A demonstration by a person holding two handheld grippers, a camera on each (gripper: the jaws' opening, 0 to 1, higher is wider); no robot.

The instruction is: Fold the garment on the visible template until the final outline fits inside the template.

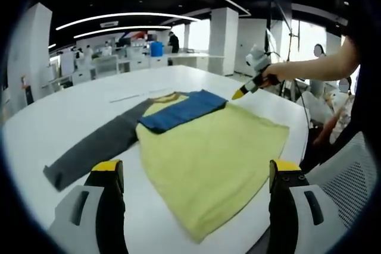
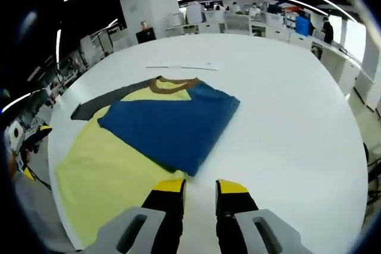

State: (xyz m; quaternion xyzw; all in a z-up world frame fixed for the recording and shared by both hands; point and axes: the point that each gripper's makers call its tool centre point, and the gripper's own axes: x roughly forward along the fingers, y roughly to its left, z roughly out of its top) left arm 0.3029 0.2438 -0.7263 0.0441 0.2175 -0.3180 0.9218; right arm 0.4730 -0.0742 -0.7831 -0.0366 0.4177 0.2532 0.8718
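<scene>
A garment lies flat on the white table [image 1: 53, 123]: yellow body [image 1: 214, 159], brown collar [image 2: 172, 84], one grey sleeve [image 1: 95, 150] stretched out to the side. A blue part [image 2: 172, 126] is folded over the body's upper half. My left gripper [image 1: 196, 168] hovers over the hem end with its jaws wide apart and nothing between them. My right gripper [image 2: 200, 187] hangs at the edge of the blue fold, its jaws a narrow gap apart over bare table. It also shows as the right gripper [image 1: 250, 84], held in a person's hand beside the blue fold.
A thin pale strip [image 2: 178, 66] lies on the table beyond the collar. The table edge [image 2: 357, 165] curves round nearby. A white mesh chair [image 1: 351, 171] stands by the person. Desks, pillars and people fill the far room.
</scene>
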